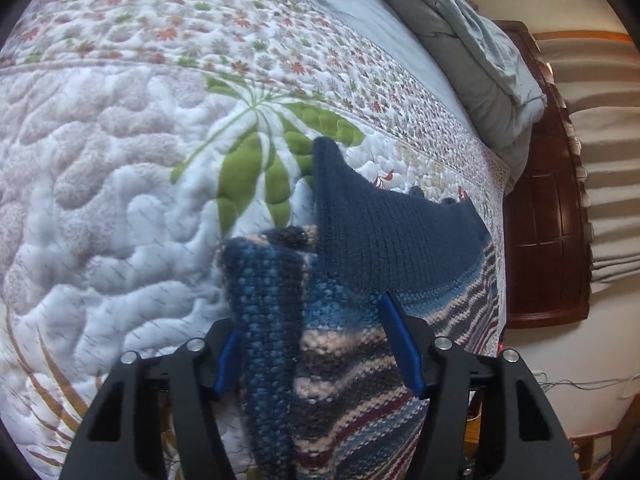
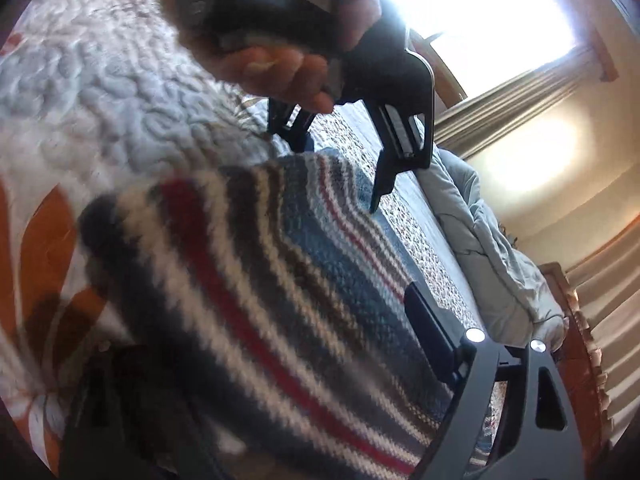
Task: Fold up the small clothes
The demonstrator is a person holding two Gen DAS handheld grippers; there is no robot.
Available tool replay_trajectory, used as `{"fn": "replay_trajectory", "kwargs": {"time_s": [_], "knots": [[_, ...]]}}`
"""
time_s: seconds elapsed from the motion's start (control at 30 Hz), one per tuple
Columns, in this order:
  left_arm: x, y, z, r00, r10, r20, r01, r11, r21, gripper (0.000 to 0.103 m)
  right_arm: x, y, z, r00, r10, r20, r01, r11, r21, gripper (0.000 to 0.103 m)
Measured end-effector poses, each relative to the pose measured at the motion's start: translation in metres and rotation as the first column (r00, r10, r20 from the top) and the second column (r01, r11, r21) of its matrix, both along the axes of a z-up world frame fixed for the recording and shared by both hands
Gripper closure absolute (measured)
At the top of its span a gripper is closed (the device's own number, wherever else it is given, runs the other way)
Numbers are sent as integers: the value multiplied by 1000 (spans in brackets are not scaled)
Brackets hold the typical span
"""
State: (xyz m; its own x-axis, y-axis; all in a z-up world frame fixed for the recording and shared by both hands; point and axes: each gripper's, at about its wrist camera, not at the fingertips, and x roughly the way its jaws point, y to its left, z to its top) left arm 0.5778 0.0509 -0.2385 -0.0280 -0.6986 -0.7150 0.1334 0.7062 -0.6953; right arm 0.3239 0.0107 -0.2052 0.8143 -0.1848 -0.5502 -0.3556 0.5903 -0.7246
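Left tongs: jaws partly apart, with a fold of the striped knit garment bunched between my blue pads; the left pad sits against the knit, the right pad lies on it, but I cannot tell whether they pinch.
Right tongs: jaws wide; only the right finger shows, lower right of frame, lying on the knit. Other finger blurred behind cloth. Grip: cannot tell.
Garment: spread on the quilted bedspread, navy ribbed edge lifted at frame centre.
Hand: upper centre of right view, holding the left tongs, tips down at the knit.
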Motion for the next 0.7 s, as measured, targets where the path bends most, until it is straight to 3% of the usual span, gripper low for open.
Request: {"fn": "replay_trajectory", "kwargs": {"time_s": [0.07, 0.13, 0.17, 0.2, 0.4, 0.7], "knots": [[0, -5, 1, 1000, -9, 10, 9, 1000, 10, 41, 2, 2, 0, 1000, -7, -3, 7, 1000, 11, 23], [-1, -7, 2, 999, -24, 24, 23, 999, 27, 54, 2, 1, 1, 1000, -8, -30, 9, 999, 35, 37], [-2, -6, 2, 999, -23, 33, 22, 999, 40, 64, 1, 0, -1, 999, -8, -47, 10, 999, 46, 53], [-2, -6, 2, 999, -18, 36, 17, 999, 41, 73, 1, 0, -2, 998, -10, -59, 13, 999, 52, 60], [-5, -9, 11, 998, -5, 55, 1, 997, 74, 77, 0, 0, 6, 996, -23, -83, 33, 992, 122, 83], [-10, -17, 55, 994, 16, 105, -31, 989, 146, 79, -3, -11, 43, 995, -24, -96, 46, 971, 235, 90]]}}
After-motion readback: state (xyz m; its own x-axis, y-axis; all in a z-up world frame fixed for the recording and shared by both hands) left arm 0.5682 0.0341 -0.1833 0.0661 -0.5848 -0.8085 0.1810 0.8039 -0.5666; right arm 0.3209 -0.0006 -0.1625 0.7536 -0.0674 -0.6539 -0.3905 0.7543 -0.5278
